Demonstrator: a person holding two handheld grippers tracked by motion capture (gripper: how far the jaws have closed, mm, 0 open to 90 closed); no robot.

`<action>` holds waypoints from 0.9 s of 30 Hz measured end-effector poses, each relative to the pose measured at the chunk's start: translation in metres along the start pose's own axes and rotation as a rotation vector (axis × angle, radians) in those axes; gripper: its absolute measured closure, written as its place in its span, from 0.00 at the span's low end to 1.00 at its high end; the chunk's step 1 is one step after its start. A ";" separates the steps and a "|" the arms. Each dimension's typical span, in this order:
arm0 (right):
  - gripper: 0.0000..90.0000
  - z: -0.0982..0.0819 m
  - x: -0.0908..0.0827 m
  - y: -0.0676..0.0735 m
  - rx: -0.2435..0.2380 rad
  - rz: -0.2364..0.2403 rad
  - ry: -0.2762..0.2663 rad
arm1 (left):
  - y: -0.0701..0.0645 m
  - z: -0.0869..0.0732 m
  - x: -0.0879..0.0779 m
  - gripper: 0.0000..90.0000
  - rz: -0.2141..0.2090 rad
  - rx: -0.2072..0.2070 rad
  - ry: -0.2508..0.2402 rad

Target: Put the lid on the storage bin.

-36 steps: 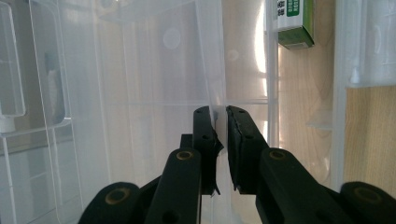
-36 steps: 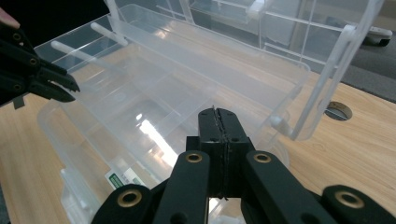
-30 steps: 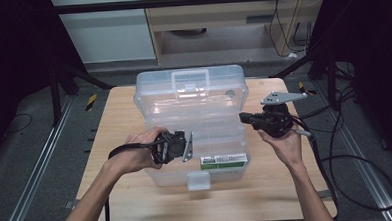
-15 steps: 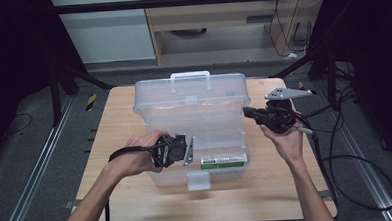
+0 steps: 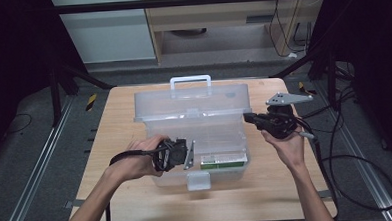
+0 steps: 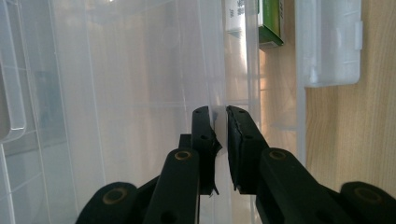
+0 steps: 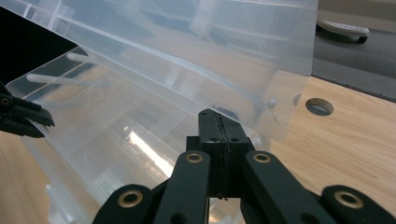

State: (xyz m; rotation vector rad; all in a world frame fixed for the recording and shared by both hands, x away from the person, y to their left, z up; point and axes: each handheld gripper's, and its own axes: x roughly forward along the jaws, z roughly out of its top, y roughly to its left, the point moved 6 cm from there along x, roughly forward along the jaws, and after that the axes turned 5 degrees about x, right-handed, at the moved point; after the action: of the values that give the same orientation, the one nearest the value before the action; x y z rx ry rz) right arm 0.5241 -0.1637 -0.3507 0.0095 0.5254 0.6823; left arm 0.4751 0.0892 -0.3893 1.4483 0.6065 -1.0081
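A clear plastic storage box [image 5: 220, 139] stands mid-table with its lid [image 5: 191, 101] tilted up toward the back, the white handle [image 5: 190, 80] on top. My left gripper [image 5: 190, 154] reaches in from the left at the box's front part, and in the left gripper view [image 6: 218, 112] its jaws pinch a thin clear wall [image 6: 217, 128] of the box. My right gripper [image 5: 247, 119] is shut and empty at the box's right end. In the right gripper view [image 7: 219, 114] its tip sits just under the raised lid's edge [image 7: 261, 98]. A green-and-white carton [image 5: 224, 162] lies inside at the front.
The box's front latch [image 5: 198, 180] hangs open over the wooden table [image 5: 114, 129]. A round hole [image 7: 320, 106] is in the tabletop to the right of the box. Cables [image 5: 357, 173] trail off the table's right side. Bare wood lies left and right of the box.
The lid has swung up and back from nearly flat to steeply tilted. Both hands stay about where they were at the box's sides.
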 end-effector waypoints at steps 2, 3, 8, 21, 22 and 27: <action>1.00 -0.003 -0.001 0.001 -0.001 0.006 0.001 | -0.002 0.000 0.001 0.90 -0.004 -0.010 -0.002; 1.00 -0.004 -0.001 0.001 -0.004 0.008 0.005 | -0.001 0.000 0.001 0.89 -0.003 -0.006 0.000; 1.00 -0.008 -0.004 0.002 -0.010 0.013 0.009 | -0.002 -0.002 -0.001 0.88 -0.007 -0.033 -0.005; 1.00 -0.012 -0.006 0.003 -0.019 0.015 0.016 | 0.005 -0.017 -0.034 0.81 0.063 -0.189 -0.122; 1.00 -0.013 -0.006 0.003 -0.017 0.016 0.018 | 0.006 -0.022 -0.036 0.81 0.069 -0.227 -0.136; 1.00 -0.014 -0.006 0.003 -0.022 0.017 0.021 | 0.004 -0.039 -0.037 0.83 0.085 -0.332 -0.168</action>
State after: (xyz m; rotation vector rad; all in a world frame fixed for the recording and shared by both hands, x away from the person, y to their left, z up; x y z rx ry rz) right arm 0.5113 -0.1672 -0.3593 -0.0133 0.5384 0.7051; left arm 0.4697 0.1335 -0.3588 1.0777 0.5549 -0.9034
